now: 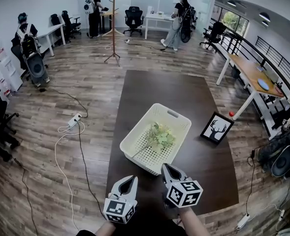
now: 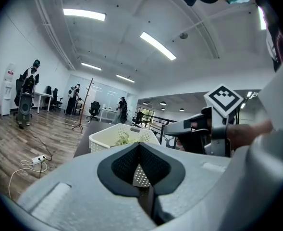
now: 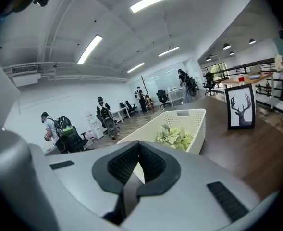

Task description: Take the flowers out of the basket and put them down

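The flowers [image 1: 160,134] are seen lying inside the white basket [image 1: 140,159] at mid-frame on the dark worktop [image 1: 204,166]. Just below it, the left hand-held gripper [image 1: 130,178] and right hand-held gripper [image 1: 165,166] are held closed and empty.

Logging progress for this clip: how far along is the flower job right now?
Done: nothing yet; the flowers lie inside the white basket, none on the table. In hand: nothing; the left gripper and right gripper are both shut and empty, by the basket's near side. Left: grasp the flowers, lift them out, set them down.
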The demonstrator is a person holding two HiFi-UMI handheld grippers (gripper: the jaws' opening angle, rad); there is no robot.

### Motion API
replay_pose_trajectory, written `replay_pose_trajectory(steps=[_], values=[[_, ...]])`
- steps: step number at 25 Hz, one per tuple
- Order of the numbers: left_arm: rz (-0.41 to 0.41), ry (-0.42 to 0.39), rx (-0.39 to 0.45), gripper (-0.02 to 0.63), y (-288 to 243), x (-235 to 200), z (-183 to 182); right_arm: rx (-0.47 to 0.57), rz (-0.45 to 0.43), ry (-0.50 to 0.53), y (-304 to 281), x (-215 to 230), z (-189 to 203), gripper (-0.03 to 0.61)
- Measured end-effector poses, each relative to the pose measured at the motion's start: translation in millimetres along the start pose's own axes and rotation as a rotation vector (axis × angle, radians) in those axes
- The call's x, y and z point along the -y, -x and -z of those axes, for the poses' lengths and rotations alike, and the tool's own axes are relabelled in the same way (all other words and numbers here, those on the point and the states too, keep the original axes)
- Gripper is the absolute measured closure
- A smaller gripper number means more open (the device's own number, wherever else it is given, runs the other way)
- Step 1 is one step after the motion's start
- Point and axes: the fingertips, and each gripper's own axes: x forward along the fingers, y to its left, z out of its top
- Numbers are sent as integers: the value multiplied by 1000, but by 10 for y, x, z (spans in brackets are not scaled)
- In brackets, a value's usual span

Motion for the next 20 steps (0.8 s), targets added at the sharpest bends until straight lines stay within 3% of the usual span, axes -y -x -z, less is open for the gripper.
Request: replay_pose_trajectory(steps=[3,8,12,20], values=[[-9,4,8,606,8,-58,-9,-24,-4,-31,-148,12,-39,567],[-14,9,-7,604,11,-101,49,-64,-12,-118,-397,33,-53,497],[-15,6,-20,605,0,-109,105,-97,3,-163,-581,86,-90,383],[-15,27,-7,606,-116,-109,41,-173,52,-259,-985,132,-83,380]])
